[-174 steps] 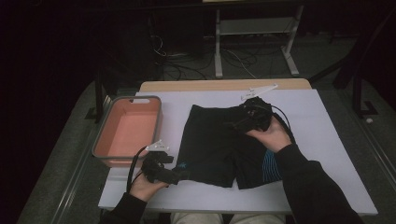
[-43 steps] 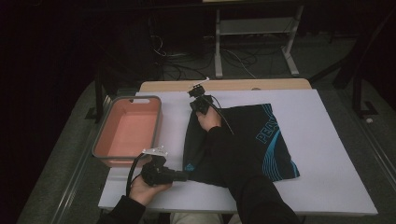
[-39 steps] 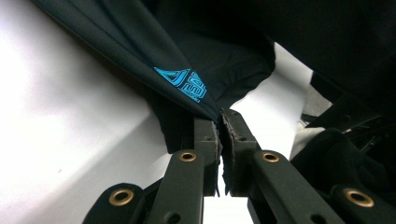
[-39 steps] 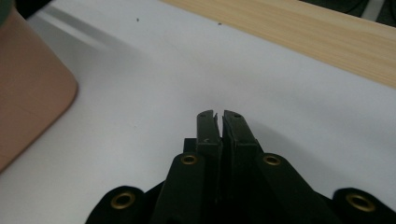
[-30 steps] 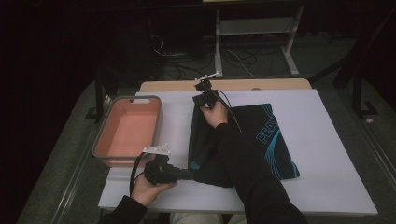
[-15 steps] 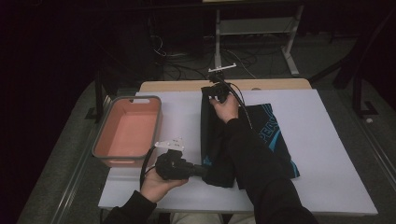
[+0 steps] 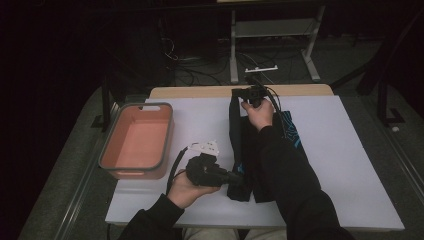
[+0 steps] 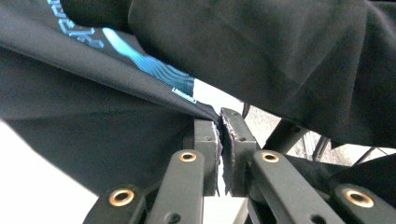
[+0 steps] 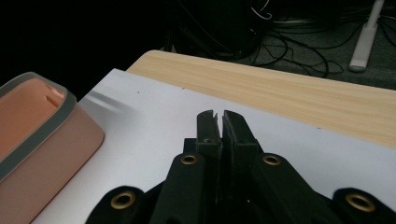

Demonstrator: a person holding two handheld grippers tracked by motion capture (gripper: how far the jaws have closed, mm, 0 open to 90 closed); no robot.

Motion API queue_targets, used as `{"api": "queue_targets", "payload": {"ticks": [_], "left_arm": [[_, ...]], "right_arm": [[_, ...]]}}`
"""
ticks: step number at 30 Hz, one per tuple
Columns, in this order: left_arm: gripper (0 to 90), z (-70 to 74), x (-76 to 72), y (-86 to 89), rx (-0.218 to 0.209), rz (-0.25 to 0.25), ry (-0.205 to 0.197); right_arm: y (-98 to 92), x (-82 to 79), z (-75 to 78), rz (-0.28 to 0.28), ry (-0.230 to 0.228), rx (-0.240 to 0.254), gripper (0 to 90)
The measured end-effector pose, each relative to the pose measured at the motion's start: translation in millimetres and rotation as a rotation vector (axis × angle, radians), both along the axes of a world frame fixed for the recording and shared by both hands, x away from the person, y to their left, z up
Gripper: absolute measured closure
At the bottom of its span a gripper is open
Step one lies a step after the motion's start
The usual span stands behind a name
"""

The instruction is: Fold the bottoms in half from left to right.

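- Pink bin (image 7: 136, 142): far left on white table (image 7: 350, 165).
- L gripper (image 7: 239, 178): jaws clamped on near edge of black shorts (image 7: 240, 145).
- R gripper (image 7: 235, 93): jaws together, pinching shorts' far edge at table's back; fabric lifted betw. both.

You see matt black woven-cloth shorts with a blue print (image 7: 243, 145), a smooth salmon plastic tub (image 7: 136, 142), and a matt white sheet over a pale wooden tabletop (image 9: 299, 93).

blue print on the black shorts (image 8: 140, 60) is unreadable.
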State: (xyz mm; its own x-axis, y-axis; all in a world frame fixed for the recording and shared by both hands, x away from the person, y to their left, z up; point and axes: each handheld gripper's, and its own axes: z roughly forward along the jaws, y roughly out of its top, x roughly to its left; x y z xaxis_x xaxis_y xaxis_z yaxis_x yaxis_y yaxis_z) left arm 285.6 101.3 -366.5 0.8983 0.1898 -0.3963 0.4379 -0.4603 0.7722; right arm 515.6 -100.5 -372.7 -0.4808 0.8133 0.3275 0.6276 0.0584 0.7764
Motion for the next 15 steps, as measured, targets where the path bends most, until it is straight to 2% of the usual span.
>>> {"api": "queue_targets", "payload": {"ticks": [12, 15], "left_arm": [[85.5, 19.2, 7.7, -42.2, 0.002, -0.082, -0.043], [85.5, 22.6, 11.4, -50.9, -0.002, -0.1, -0.025]], "right_arm": [[-46.0, -3.8, 17.3, -0.058, -0.02, 0.039, 84.7], [-60.9, -5.0, 22.0, -0.072, -0.025, 0.058, 84.7]]}}
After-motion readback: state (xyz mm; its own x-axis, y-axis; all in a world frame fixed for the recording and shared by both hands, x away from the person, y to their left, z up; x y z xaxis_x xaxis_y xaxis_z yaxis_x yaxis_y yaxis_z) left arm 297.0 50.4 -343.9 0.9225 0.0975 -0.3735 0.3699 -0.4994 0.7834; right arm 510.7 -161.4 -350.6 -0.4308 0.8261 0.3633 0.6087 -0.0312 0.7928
